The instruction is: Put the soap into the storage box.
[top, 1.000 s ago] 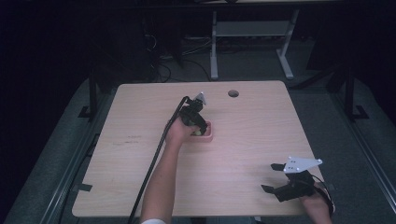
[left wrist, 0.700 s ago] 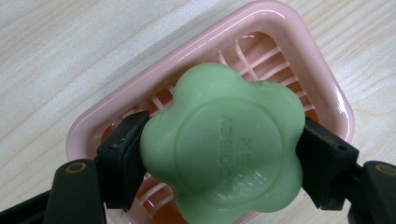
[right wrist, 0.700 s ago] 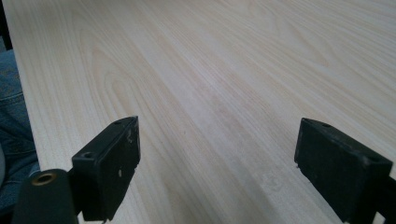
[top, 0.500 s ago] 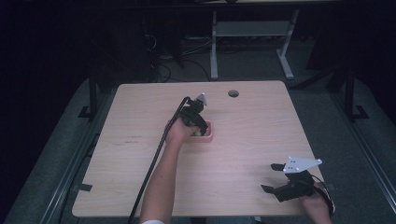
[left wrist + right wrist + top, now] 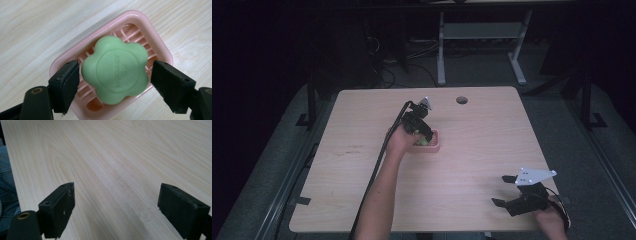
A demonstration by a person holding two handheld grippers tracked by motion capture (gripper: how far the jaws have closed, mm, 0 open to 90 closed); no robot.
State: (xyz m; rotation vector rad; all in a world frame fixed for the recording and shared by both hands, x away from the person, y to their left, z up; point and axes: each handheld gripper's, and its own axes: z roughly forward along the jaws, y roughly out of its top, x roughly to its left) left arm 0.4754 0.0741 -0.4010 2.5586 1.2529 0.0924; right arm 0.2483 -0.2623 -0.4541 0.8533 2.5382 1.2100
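The green soap (image 5: 115, 72) lies flat in the pink dish (image 5: 160, 50) near the middle of the counter (image 5: 482, 150), its slatted floor there to let it drain. The left claw (image 5: 113, 82) hangs right over it, jaws apart on either side of the soap, neither one pressing it, so it looks placed for a grip or a release. The right claw (image 5: 517, 192) waits spread open by the near edge, well apart

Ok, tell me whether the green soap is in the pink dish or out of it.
In. The green soap lies on the slatted floor of the pink dish, whose rim shows around it. The left gripper is open, jaws either side with small gaps.
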